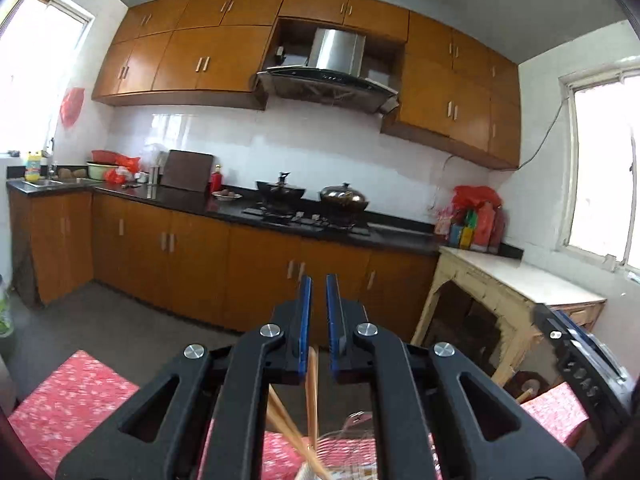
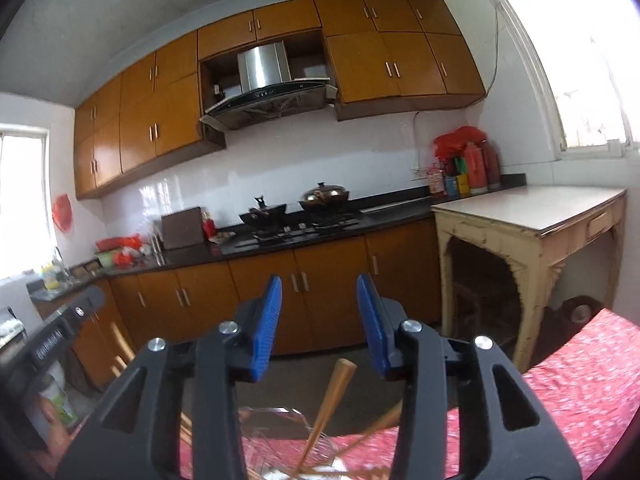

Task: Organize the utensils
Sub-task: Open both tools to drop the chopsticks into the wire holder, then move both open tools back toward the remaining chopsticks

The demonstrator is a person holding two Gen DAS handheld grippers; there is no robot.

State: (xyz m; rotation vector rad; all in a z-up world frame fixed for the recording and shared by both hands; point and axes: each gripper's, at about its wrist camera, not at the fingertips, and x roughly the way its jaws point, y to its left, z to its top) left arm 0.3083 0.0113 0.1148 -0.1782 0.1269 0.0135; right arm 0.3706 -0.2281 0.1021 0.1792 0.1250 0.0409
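My left gripper (image 1: 319,294) is raised, its blue pads nearly together with a narrow gap and nothing between the tips. Below it several wooden chopsticks (image 1: 311,392) stand in a wire holder (image 1: 352,446) on the red floral tablecloth (image 1: 76,400). My right gripper (image 2: 319,300) is open and empty, also raised. Under it wooden chopsticks (image 2: 330,396) lean in the wire holder (image 2: 280,436) on the same red cloth (image 2: 576,384).
A kitchen counter with two pots on a stove (image 1: 312,204) and orange cabinets lies ahead. A worn cream side table (image 2: 532,216) stands at the right. The other gripper's body shows at the right edge (image 1: 580,376) of the left wrist view.
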